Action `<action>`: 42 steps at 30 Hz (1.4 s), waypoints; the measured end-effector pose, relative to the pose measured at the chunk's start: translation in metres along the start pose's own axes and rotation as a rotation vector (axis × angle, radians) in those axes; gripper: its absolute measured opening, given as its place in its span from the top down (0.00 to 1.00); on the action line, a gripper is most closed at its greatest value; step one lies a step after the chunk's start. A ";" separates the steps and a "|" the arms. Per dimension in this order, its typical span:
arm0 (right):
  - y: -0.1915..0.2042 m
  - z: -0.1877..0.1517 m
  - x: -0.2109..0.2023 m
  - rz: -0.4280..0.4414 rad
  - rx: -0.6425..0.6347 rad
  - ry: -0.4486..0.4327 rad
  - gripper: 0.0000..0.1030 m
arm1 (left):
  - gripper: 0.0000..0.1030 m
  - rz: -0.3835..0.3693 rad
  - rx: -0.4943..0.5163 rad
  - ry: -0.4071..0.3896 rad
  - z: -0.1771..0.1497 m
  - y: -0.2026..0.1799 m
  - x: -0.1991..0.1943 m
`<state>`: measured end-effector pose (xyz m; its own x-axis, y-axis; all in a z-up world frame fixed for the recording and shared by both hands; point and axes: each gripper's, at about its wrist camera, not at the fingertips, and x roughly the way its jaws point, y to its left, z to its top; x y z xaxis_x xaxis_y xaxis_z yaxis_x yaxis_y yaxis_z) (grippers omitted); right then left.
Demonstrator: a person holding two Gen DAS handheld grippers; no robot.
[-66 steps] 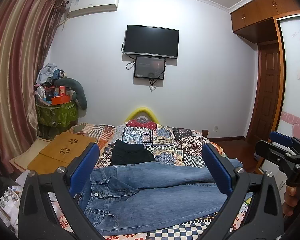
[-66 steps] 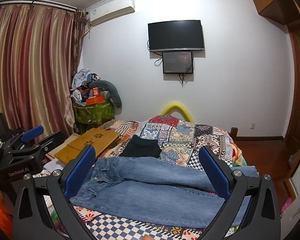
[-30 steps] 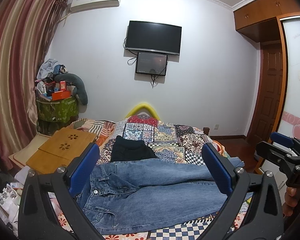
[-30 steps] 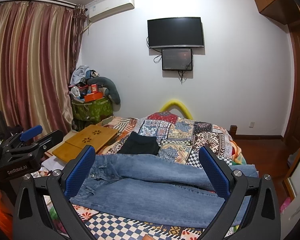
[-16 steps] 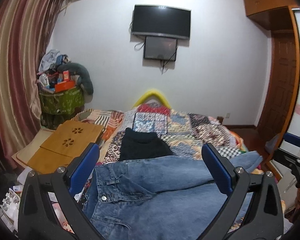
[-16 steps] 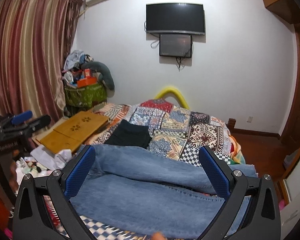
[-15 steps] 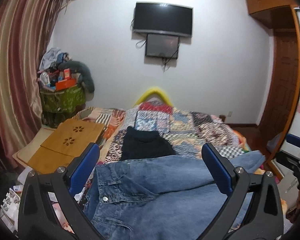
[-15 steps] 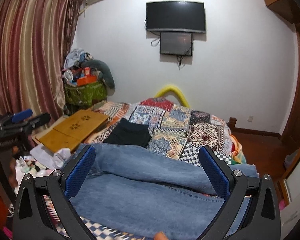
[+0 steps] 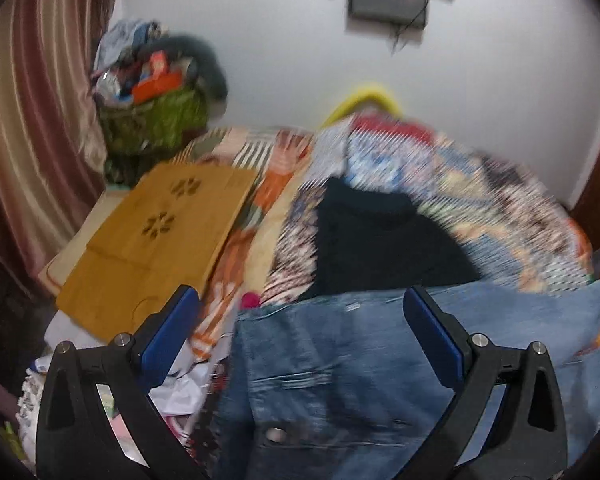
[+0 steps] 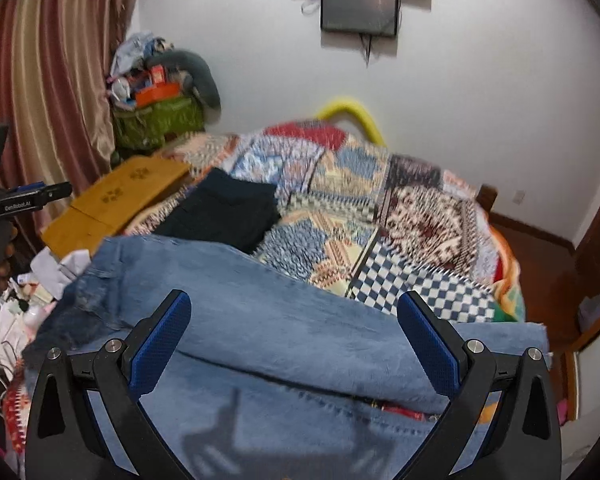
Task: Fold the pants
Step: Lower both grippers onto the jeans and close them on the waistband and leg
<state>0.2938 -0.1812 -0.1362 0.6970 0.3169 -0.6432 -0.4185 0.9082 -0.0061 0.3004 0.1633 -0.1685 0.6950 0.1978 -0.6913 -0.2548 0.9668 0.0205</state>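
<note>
Blue jeans (image 9: 340,360) lie spread across the near end of the bed, waist to the left with a metal button (image 9: 275,435) showing, legs running right. In the right wrist view the jeans (image 10: 280,320) show both legs lying side by side. My left gripper (image 9: 300,332) is open and empty, just above the waist area. My right gripper (image 10: 294,330) is open and empty, above the legs, casting a shadow on the denim. The left gripper (image 10: 24,198) also shows at the far left of the right wrist view.
A folded black garment (image 9: 380,240) lies on the patchwork quilt (image 10: 380,200) behind the jeans. A wooden lap desk (image 9: 160,236) sits left of the bed, with clutter (image 10: 28,300) on the floor. A green bin (image 9: 152,120) stands by the curtain.
Both grippers have moved forward and tipped down toward the jeans, which now fill the lower frames. The left view is motion-blurred. Both grippers stay open.
</note>
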 end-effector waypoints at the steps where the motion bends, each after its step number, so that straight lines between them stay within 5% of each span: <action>1: -0.004 0.002 0.009 0.002 0.003 0.017 0.00 | 0.00 0.018 0.007 0.027 -0.002 0.002 0.014; 6: -0.021 0.002 0.063 0.032 0.018 0.112 0.01 | 0.01 -0.023 -0.060 0.215 -0.025 0.021 0.091; 9: -0.030 0.000 0.092 0.049 0.022 0.174 0.17 | 0.21 -0.083 -0.101 0.303 -0.036 0.024 0.115; 11: -0.036 0.000 0.112 0.049 0.019 0.229 0.25 | 0.25 -0.102 -0.091 0.345 -0.039 0.017 0.129; 18: -0.046 0.001 0.154 0.182 0.002 0.313 0.25 | 0.37 -0.090 -0.031 0.385 -0.038 -0.001 0.156; 23: -0.032 -0.006 0.171 0.240 -0.087 0.364 0.25 | 0.47 -0.081 0.005 0.343 -0.040 -0.006 0.155; 26: -0.027 -0.010 0.179 0.269 -0.094 0.376 0.42 | 0.54 -0.062 0.024 0.339 -0.039 -0.013 0.153; 27: -0.029 -0.008 0.181 0.285 -0.072 0.383 0.56 | 0.59 -0.054 0.023 0.346 -0.037 -0.015 0.151; 30: -0.025 -0.007 0.182 0.248 -0.065 0.378 0.74 | 0.90 0.032 0.039 0.352 -0.030 -0.015 0.150; 33: -0.015 -0.010 0.176 0.218 -0.110 0.357 0.88 | 0.90 -0.028 0.012 0.390 -0.026 -0.005 0.156; 38: -0.018 -0.004 0.172 0.186 -0.094 0.322 0.92 | 0.89 -0.061 -0.018 0.438 -0.022 -0.001 0.162; 40: -0.022 0.000 0.165 0.188 -0.067 0.293 0.92 | 0.74 -0.063 -0.040 0.458 -0.023 0.003 0.166; 42: -0.025 0.003 0.161 0.194 -0.053 0.283 0.92 | 0.71 -0.057 -0.042 0.461 -0.024 0.003 0.171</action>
<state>0.4180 -0.1516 -0.2375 0.4155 0.3868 -0.8233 -0.5620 0.8208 0.1021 0.4026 0.1959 -0.3042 0.3398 0.0424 -0.9395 -0.2579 0.9649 -0.0497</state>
